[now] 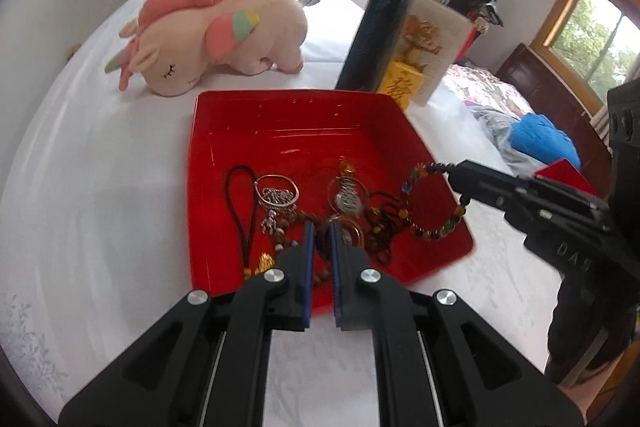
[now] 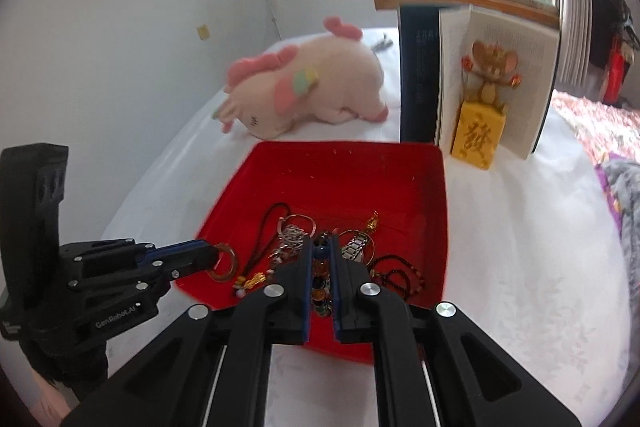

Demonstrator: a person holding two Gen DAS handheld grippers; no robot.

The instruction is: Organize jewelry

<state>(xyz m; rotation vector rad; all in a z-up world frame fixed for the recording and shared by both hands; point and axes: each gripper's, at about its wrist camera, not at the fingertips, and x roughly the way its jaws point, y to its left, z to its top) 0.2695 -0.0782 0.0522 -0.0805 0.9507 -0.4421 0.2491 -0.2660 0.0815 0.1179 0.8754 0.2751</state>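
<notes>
A red tray [image 1: 304,131] [image 2: 360,171] on a white bed holds a pile of jewelry: a black cord [image 1: 240,195], a silver bangle [image 1: 276,189], a watch on a ring [image 1: 348,195] and dark beaded necklaces [image 1: 380,227]. My left gripper [image 1: 322,231] [image 2: 214,255] is shut on a brown ring bangle [image 2: 224,267] just above the tray's near-left part. My right gripper [image 2: 322,247] [image 1: 454,173] is shut on a multicoloured bead bracelet [image 1: 428,211] [image 2: 320,283], which hangs over the tray's right side.
A pink plush unicorn [image 1: 216,39] lies behind the tray. An open book [image 2: 492,75] stands upright at the back right with a mouse figurine on a yellow block [image 2: 478,131] in front of it. Bedding and a blue cloth [image 1: 540,139] lie to the right.
</notes>
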